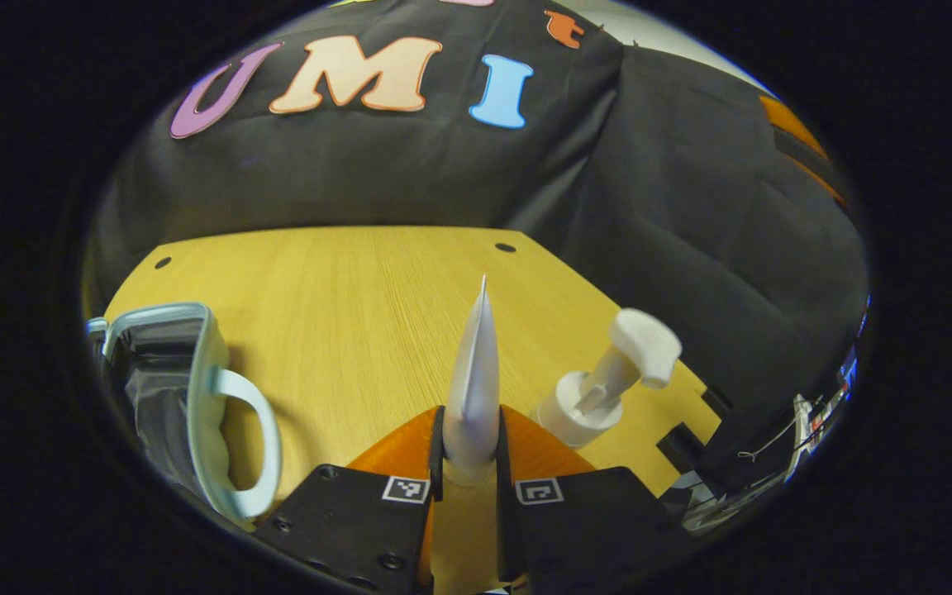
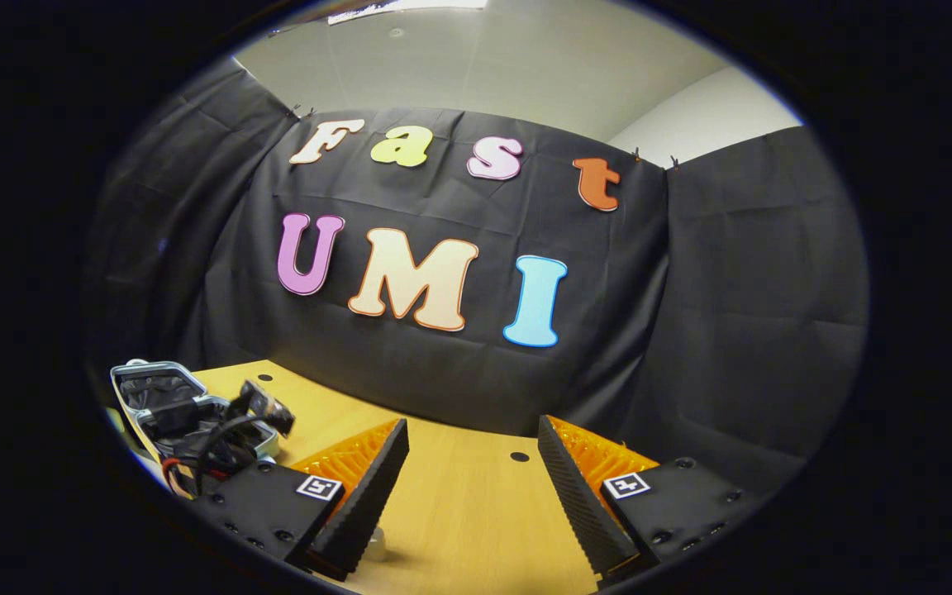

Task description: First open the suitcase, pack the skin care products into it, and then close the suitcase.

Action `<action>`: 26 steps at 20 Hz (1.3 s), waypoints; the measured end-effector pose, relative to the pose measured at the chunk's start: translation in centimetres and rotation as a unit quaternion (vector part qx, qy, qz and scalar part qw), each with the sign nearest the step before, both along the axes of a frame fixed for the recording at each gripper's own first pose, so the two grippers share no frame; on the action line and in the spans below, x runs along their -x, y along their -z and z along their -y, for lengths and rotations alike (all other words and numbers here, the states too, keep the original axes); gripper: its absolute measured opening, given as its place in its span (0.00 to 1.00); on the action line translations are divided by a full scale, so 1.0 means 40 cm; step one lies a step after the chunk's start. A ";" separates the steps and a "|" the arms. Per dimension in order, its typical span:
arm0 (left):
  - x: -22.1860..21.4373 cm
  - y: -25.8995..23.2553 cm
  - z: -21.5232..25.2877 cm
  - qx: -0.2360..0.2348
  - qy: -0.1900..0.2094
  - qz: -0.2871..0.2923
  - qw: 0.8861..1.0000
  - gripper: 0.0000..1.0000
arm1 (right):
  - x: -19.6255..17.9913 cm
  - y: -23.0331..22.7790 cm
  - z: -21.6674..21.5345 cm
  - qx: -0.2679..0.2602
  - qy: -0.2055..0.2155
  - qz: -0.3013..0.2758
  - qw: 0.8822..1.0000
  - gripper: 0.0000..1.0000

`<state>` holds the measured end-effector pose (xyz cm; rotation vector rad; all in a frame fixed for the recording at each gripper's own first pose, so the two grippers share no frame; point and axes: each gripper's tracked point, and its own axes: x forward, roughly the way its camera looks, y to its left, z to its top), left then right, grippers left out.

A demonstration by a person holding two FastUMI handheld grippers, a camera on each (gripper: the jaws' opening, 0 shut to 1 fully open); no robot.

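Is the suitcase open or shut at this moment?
Open. In the right gripper view the suitcase has its lid raised, showing dark lining; the left gripper view shows its interior beside the handle.

Left gripper view: a white tube (image 1: 473,380) is held upright at 6 o'clock, crimped flat end uppermost, tapering to a thin edge. A white pump bottle (image 1: 604,384) is seen at 4 o'clock on the wooden surface, its pump head tilted toward 2 o'clock. The suitcase (image 1: 187,397), pale blue with a loop handle and a dark lined interior, is seen at 8 o'clock. Right gripper view: the suitcase (image 2: 164,395) is shown open at 8 o'clock, lid raised.
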<state>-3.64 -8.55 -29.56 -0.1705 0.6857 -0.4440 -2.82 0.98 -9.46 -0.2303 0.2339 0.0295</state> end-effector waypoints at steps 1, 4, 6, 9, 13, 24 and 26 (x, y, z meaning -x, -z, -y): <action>-0.005 -0.028 -0.019 -0.002 -0.003 0.005 1.000 0.23 | -0.003 0.012 -0.009 -0.008 -0.001 -0.003 1.000 1.00; -0.019 -0.109 -0.074 -0.002 -0.021 0.028 0.999 0.26 | -0.009 0.046 -0.051 -0.030 -0.010 -0.012 0.999 1.00; -0.025 -0.152 -0.116 -0.002 -0.033 0.037 0.999 0.23 | -0.014 0.080 -0.085 -0.041 -0.022 -0.022 0.999 0.99; -0.029 -0.214 -0.179 -0.014 -0.051 0.054 0.997 0.23 | -0.018 0.140 -0.127 -0.055 -0.039 -0.039 0.997 1.00; -0.020 -0.266 -0.258 -0.037 -0.077 0.067 0.994 0.23 | -0.011 0.261 -0.168 -0.068 -0.056 -0.077 0.993 0.99; 0.027 -0.282 -0.404 -0.070 -0.122 0.048 0.989 0.22 | 0.060 0.583 -0.185 -0.045 -0.058 -0.180 0.981 0.99; 0.034 -0.269 -0.432 -0.077 -0.130 0.041 0.988 0.23 | 0.073 0.623 -0.176 -0.040 -0.055 -0.194 0.979 0.99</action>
